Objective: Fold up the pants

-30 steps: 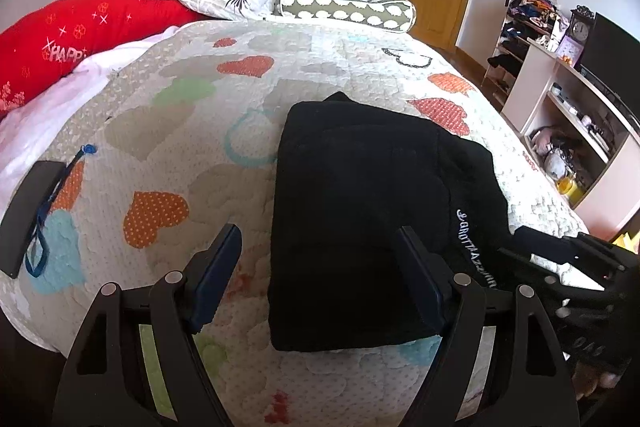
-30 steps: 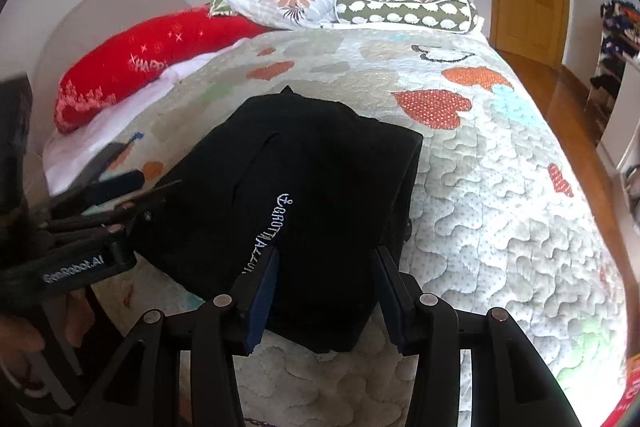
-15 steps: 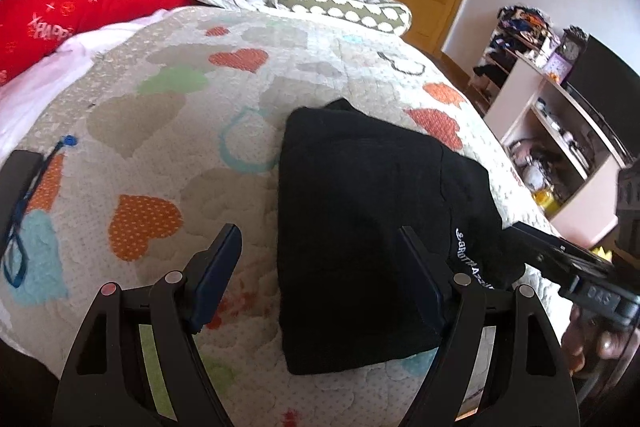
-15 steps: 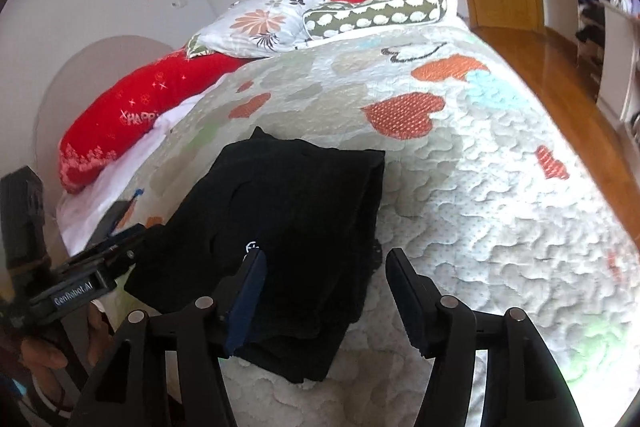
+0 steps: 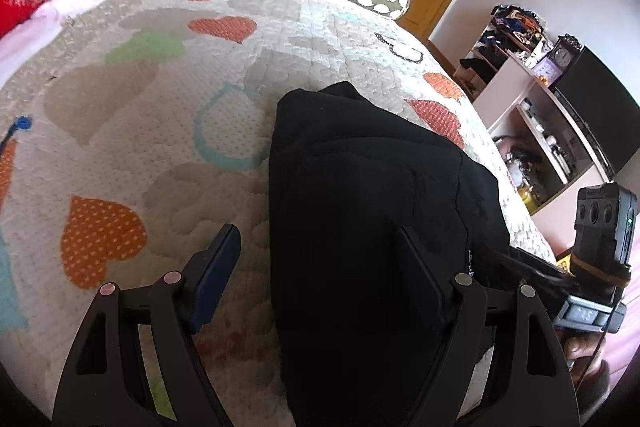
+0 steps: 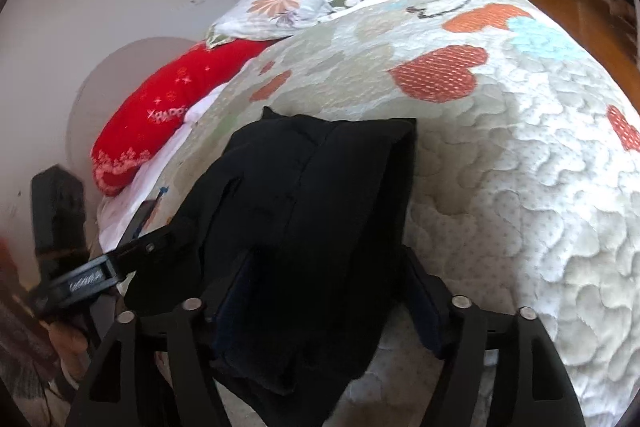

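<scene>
Right wrist view: right hand-held gripper (image 6: pixel 332 291) opening astride folded pants (image 6: pixel 320 187).

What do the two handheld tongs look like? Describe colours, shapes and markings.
Both tongs, left and right, have black cut-out frames with silver rivets and flat dark-blue pads. The right unit's body carries a black camera box and pale lettering too blurred to read.
</scene>
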A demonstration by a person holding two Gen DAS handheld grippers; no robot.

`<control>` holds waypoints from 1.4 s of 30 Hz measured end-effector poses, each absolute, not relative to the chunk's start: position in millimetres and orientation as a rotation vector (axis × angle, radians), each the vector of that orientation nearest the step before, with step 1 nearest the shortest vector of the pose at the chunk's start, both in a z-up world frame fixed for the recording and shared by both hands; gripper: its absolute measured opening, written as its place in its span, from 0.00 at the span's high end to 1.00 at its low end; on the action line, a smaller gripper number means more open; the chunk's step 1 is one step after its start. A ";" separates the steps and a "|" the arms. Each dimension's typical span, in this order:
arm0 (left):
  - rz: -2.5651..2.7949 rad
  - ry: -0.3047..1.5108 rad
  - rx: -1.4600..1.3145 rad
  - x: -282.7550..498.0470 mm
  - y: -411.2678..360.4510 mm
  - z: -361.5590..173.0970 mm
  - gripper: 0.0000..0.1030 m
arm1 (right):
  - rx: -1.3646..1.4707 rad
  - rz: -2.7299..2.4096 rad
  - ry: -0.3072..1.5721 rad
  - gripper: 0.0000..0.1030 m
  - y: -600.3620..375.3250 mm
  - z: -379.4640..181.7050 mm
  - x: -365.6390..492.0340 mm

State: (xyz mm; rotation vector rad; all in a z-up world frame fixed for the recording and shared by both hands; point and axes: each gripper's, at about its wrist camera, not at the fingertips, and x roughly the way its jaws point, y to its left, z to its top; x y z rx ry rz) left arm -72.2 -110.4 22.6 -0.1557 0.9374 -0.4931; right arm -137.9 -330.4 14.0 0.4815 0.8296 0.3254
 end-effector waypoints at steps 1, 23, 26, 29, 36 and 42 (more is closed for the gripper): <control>-0.499 0.946 -0.159 -70.1 -111.4 21.2 0.20 | 0.484 0.336 0.829 0.22 -330.4 13.4 -137.6; -0.554 0.923 -0.074 -87.3 -133.8 30.4 0.47 | 0.383 0.285 0.747 0.64 -308.3 25.5 -145.0; -0.553 0.895 -0.064 -91.9 -132.7 42.7 0.53 | 0.381 0.281 0.722 0.68 -307.3 37.2 -148.5; -0.558 0.868 -0.059 -96.0 -131.6 53.6 0.57 | 0.366 0.288 0.700 0.70 -304.5 47.7 -151.7; -0.555 0.821 -0.051 -96.0 -132.0 69.2 0.58 | 0.353 0.286 0.666 0.71 -301.9 62.1 -151.8; -0.549 0.799 -0.048 -94.0 -130.7 76.5 0.57 | 0.355 0.285 0.651 0.71 -304.2 71.3 -145.7</control>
